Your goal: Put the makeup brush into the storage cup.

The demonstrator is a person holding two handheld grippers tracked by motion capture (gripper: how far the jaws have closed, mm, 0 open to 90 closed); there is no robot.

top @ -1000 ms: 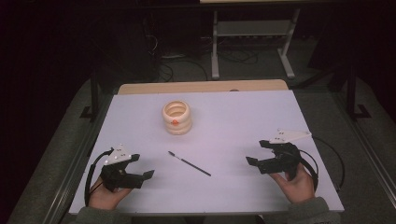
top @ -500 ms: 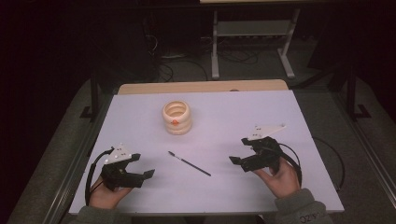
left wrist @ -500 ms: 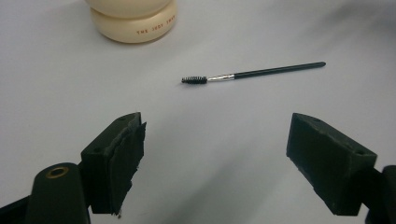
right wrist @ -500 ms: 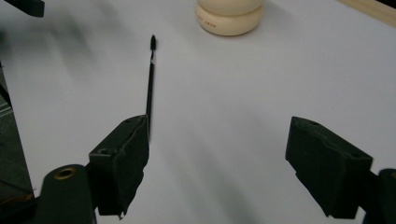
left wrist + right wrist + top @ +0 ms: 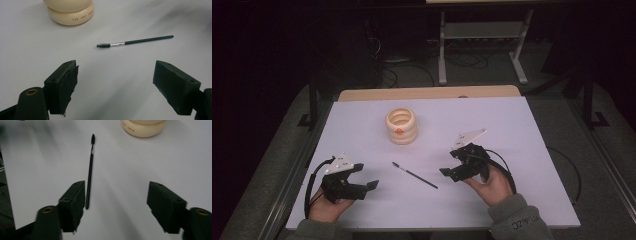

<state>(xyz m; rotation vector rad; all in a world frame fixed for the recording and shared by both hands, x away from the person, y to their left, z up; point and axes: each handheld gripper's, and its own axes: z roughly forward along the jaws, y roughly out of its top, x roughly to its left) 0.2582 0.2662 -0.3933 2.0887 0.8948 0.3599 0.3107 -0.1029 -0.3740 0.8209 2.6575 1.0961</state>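
A thin black spoolie brush (image 5: 414, 174), with a small bristled tip and a silver ferrule, is seen lying flat on the white table (image 5: 522, 130), between the two grippers and well inside every edge. The right gripper (image 5: 455, 164), released with nothing grasped and its jaws just narrowed, is held just beside the handle end. The left gripper (image 5: 363, 177) is held released, apart. A cream ringed jar (image 5: 401, 126) is seen beyond, with bare surface around.

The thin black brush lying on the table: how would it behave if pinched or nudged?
The brush has a slim round handle, so it probably rolls when nudged. It lies flat on the table, likely hard to pinch. It looks light and stiff; its bristle tip may bend.
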